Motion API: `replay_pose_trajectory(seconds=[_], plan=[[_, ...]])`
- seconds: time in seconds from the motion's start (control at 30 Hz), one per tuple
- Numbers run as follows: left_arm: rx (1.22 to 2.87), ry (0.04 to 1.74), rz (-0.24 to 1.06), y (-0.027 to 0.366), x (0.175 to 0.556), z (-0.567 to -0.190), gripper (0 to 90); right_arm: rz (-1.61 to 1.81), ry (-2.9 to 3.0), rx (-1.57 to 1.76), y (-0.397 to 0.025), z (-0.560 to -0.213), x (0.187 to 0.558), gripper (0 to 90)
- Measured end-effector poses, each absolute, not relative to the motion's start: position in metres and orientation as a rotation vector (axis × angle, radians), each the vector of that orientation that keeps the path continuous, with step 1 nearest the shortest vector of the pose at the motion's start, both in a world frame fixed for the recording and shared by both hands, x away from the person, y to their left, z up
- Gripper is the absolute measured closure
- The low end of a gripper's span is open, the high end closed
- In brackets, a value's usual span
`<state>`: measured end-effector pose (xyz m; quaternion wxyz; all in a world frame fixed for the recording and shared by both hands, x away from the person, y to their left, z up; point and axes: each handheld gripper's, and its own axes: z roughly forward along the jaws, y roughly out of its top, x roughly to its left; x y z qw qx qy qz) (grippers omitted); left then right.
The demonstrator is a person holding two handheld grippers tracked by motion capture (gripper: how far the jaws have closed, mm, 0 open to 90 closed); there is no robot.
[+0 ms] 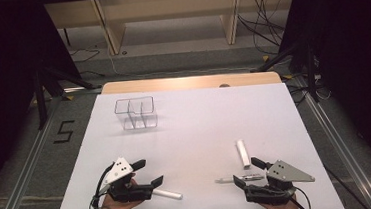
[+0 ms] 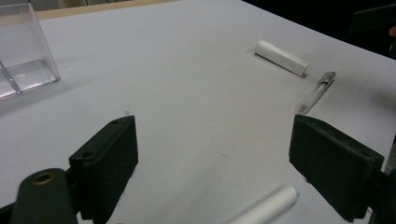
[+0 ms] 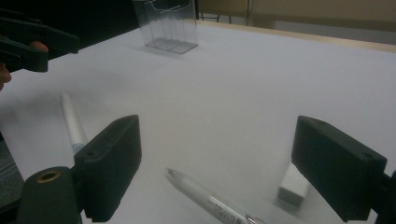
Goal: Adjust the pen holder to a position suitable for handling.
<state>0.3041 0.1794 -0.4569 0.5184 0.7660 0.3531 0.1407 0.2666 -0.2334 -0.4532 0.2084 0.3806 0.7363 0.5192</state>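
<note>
With both grippers' jaws spread, the right gripper (image 1: 249, 170) hovers over the pen (image 1: 240, 179) at near right: light, stiff, slippery, probably best pinched mid-barrel; the left gripper (image 1: 147, 172) waits near left.

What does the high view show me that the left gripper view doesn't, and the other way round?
The high view adds both open grippers seen from above, left gripper and right gripper, plus the floor number 5 and the shelf behind. The left gripper view adds its own black jaws up close, wide apart, and the bluish tip of the white stick. Both share the clear box, white stick, pen, short white tube and white table.
</note>
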Motion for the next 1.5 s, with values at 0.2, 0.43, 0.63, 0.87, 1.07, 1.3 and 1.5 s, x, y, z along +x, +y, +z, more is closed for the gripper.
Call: replay_pose_trajectory(seconds=[0.2,0.43,0.63,0.87,1.07,1.3,1.5], plan=[[1.841,0.854,0.334,0.178,0.305,-0.457,15.2,1.446,2.049,1.061,-0.233,-0.453,0.267,16.9],[1.844,0.897,0.340,0.182,0.309,-0.456,15.3,1.445,2.046,1.066,-0.234,-0.453,0.267,16.9],[1.845,0.953,0.393,0.186,0.320,-0.446,15.6,1.448,2.042,1.066,-0.234,-0.452,0.267,17.1],[1.769,1.073,0.479,0.203,0.345,-0.432,16.0,1.450,2.036,1.063,-0.235,-0.451,0.267,17.2],[1.755,1.175,0.520,0.216,0.368,-0.430,17.4,1.450,2.037,1.067,-0.235,-0.452,0.268,17.2],[1.744,1.257,0.547,0.228,0.386,-0.432,17.7,1.449,2.038,1.068,-0.235,-0.453,0.268,17.3],[1.722,1.336,0.552,0.242,0.402,-0.431,24.7,1.449,2.040,1.069,-0.235,-0.453,0.268,17.3]])
